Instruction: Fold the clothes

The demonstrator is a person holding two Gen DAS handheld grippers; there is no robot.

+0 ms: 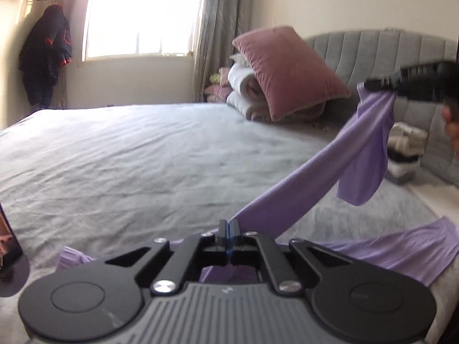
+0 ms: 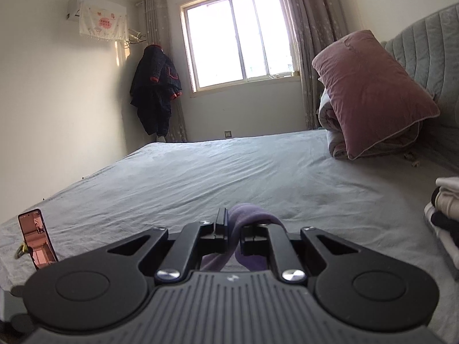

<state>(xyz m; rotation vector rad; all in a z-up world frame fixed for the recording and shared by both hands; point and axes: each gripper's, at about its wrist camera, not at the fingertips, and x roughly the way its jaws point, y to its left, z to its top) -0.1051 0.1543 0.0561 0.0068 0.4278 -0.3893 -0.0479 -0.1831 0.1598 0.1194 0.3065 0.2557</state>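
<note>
Each hand-held gripper, left and right, clamps the lilac garment above the bed.

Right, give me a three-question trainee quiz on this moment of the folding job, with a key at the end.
1. True or false: both grippers grip the purple garment.
2. Multiple choice: what leans against the grey headboard?
A. a pink pillow on rolled bedding
B. a laundry basket
C. a suitcase
3. Short answer: which gripper holds its part of the cloth higher in the left wrist view?

Key:
1. True. The left gripper is shut on one end and the right gripper pinches another part, with cloth stretched between them.
2. A.
3. The right gripper; the garment hangs from it above the bed.
</note>
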